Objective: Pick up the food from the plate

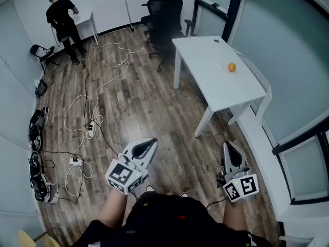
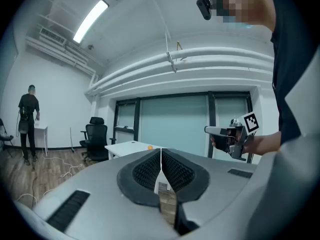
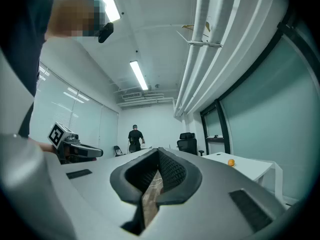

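Well ahead of both tools, one small round orange food [image 1: 232,67] lies straight on the white top of the counter [image 1: 205,60], near the counter's right edge, touching neither tool. From the right tool [image 1: 226,144] it sits forward and a little to the right; in the right gripper view the orange food [image 3: 230,162] shows right of that tool's tip [image 3: 159,154]. From the left tool [image 1: 153,142] it lies forward and far to the right across the wooden floor [image 1: 144,102]; in the left gripper view the food [image 2: 149,147] shows just left of the tool's tip [image 2: 161,151], far beyond it.

Both tools are held low over the floor, pointing forward. The left tool's jaws are pressed together, ribbed pads meeting along a thin line with nothing between them. The right tool's jaws are likewise closed at the tip and empty.

Counted: one piece of food, one counter, two tools. Beyond the counter's far end stand at least two black office chairs [image 1: 164,14]. Far ahead of the left tool, one person [image 1: 61,19] stands by a small desk [image 1: 87,27], with white cables [image 1: 103,86] trailing over the floor.
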Tool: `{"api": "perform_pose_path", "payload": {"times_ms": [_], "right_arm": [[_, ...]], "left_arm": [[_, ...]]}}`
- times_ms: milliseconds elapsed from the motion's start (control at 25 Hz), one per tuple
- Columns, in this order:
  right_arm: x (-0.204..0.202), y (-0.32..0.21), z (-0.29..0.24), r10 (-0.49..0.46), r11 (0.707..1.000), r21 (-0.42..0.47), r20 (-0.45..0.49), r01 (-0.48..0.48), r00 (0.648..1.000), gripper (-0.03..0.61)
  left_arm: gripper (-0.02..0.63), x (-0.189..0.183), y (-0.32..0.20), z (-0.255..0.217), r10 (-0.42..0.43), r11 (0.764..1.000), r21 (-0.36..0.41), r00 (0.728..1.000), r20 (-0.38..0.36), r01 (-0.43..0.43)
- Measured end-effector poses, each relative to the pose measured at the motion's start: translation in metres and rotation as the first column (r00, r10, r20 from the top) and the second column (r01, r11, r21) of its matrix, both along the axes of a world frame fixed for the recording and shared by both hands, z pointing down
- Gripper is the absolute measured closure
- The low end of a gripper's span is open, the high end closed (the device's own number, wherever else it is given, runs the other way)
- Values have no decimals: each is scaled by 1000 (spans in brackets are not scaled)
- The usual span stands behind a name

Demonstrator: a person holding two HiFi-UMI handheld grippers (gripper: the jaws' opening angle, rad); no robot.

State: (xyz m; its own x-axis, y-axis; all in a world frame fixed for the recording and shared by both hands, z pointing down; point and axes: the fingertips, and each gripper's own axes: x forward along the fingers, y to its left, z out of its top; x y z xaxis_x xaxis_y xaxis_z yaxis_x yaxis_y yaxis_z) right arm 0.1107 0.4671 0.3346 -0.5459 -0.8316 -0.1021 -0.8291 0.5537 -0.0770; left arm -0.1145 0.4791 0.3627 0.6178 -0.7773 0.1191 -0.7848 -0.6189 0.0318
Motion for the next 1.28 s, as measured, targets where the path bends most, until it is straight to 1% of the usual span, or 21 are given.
{"api": "perform_pose_path", "payload": {"times_ms": [160, 360, 440, 600, 760, 1080, 1120, 1200, 1280], "right_arm": [[-2, -13, -2, 3, 1000, 5, -19, -3, 1000, 554], [-13, -15, 0, 10, 1000, -1, -24, -10, 1000, 554], [-16, -15, -3, 12, 1000, 9, -15, -12, 1000, 554], [-21, -16, -9, 28, 999, 30, 35, -29, 999, 554], [-32, -19, -6, 55, 998, 18, 19, -55, 998, 554], [-86, -13, -2, 93, 996, 1, 18, -93, 996, 554], [-94, -10, 1, 103, 995, 1, 7, -103, 995, 554], [-115, -8, 9, 118, 993, 2, -44, -118, 992, 554], [-138, -12, 15, 104, 994, -3, -86, -105, 991, 554]], "left_arm": [[591, -1, -11, -2, -1, 1000, -4, 1000, -9, 1], [591, -12, -14, 0, 3, 1000, -7, 1000, -16, -4], [591, -15, -16, 0, 6, 1000, -8, 1000, -18, -7], [591, -23, -18, 5, 15, 1000, -14, 999, -29, -16], [591, -37, -18, 7, 26, 1000, -14, 999, -45, -27], [591, -89, -8, 16, 59, 998, -27, 996, -70, -61], [591, -96, -5, 18, 67, 997, -27, 995, -67, -69], [591, -115, 0, 22, 73, 997, -28, 996, -58, -74], [591, -134, 0, 25, 60, 998, -28, 997, -47, -62]]}}
